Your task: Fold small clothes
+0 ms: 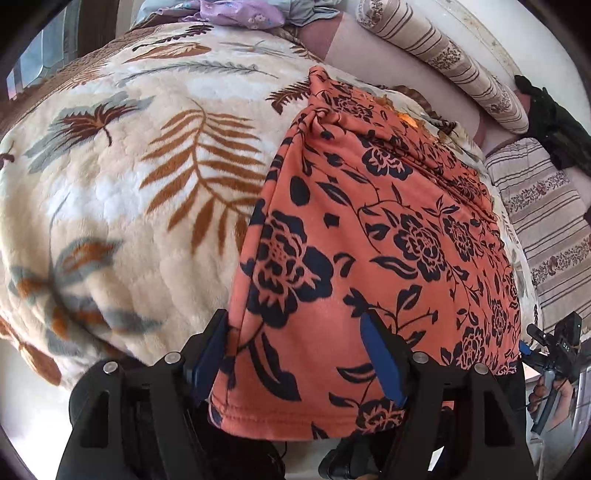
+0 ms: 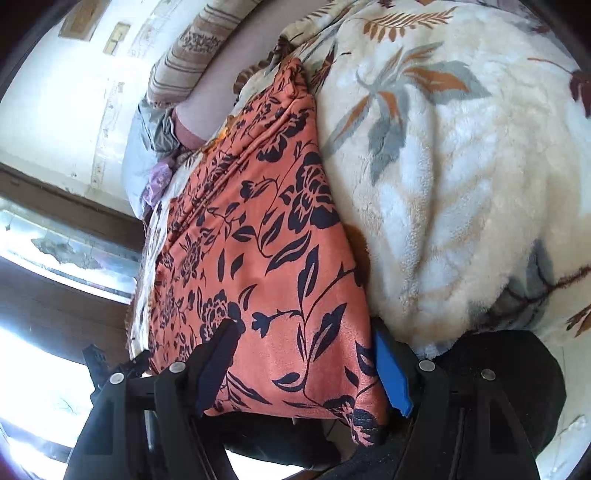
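Left wrist: fingers seemingly astride cloth.

The garment is orange with dark navy flowers and leaves. The blanket is cream, printed with rust and grey fern leaves.

This is a bedroom in a home. A plush cream blanket printed with rust and grey fern leaves spreads ahead of both grippers, covering a bed. Beyond the left gripper, at the far edge, lie striped bolster cushions with floral bands, and to its right a matching striped cover. A heap of lilac and pale blue laundry sits at the far end. Left of the right gripper stand a wood-framed window and a whitewashed wall with peeling patches.
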Motion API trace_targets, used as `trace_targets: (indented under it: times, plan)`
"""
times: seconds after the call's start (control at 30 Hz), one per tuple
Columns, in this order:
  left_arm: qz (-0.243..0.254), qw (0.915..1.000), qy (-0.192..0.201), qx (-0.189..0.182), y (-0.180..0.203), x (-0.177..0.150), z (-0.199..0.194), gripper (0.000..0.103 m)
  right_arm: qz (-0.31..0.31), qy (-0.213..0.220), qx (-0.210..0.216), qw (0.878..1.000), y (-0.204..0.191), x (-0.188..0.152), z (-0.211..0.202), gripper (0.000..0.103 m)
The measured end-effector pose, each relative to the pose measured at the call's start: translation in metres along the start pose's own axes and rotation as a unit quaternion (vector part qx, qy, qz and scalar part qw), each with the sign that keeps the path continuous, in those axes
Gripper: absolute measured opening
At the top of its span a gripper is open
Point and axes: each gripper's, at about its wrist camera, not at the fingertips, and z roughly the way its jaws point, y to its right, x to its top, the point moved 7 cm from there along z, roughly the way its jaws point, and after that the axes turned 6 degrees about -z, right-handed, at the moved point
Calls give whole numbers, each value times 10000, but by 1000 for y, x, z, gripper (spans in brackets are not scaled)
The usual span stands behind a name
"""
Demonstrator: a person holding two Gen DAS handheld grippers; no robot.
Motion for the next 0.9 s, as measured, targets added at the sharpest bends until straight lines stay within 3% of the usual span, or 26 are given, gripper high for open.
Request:
trace_targets:
  times: [0.13,0.23,0.47,0.5,0.53,0.57,0.6,0.63,0.67,0.8,0.9]
  plan:
    - [94,9995,-91,282,-7,-13,-2,73,-109,-242,-119,9996,0,-5,-3,73]
    - [63,9992,-146,375,-4,-19,-6,72,-368,-306,-408,9980,-9,-9,-6,22]
    - [-71,9987,-223,450,-12,-25,0,72,-194,-406,-494,9978,2,-17,2,25]
    - [-73,9985,-237,491,-14,-25,0,66,-246,-414,-511,9975,1,-18,3,25]
    - [-36,9975,-247,655,-16,-25,-1,43,-297,-420,-532,9973,0,-18,3,25]
    - [20,9969,-256,743,-18,-26,-2,28,-324,-431,-563,9970,0,-18,2,22]
    - [41,9974,-285,655,-18,-26,-5,16,-358,-443,-605,9965,-2,-19,3,21]
    - [13,9981,-337,523,-18,-26,-9,7,-401,-448,-637,9962,-4,-19,2,13]
    - [11,9984,-308,465,-17,-25,-14,7,-402,-440,-612,9963,-7,-19,-1,9]
    - [46,9997,-29,222,-6,-18,-39,7,-426,-109,-279,9986,-30,-8,-24,9]
    - [-184,9993,-249,211,-19,-19,-21,8,-307,-145,-51,9994,-28,-5,-23,13]
